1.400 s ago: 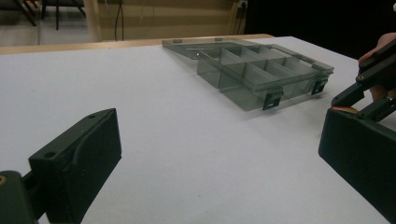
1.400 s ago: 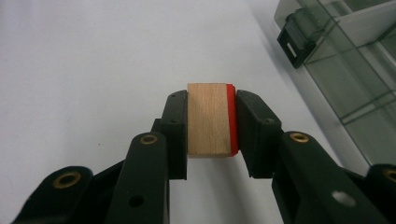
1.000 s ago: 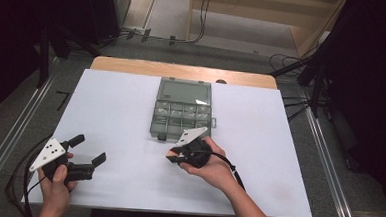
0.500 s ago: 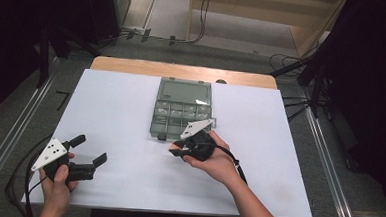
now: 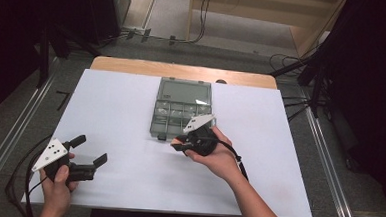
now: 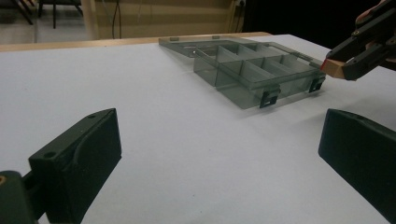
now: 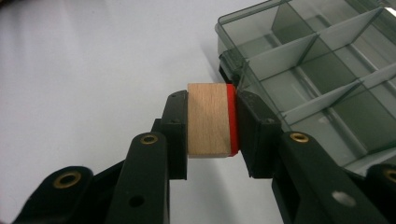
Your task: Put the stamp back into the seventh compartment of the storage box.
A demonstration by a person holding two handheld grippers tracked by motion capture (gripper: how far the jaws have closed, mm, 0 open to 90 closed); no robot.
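1. Right gripper: jaws pinching a wooden block with one red face, just beside the near edge of the open compartment box.
2. Left gripper: jaws spread wide, holding nothing, well apart from the box, low over the white table.

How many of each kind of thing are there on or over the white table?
Grippers: 2, the left gripper and the right gripper
Clear compartment box: 1
Wooden block with a red face, held in the right gripper: 1
Total: 4
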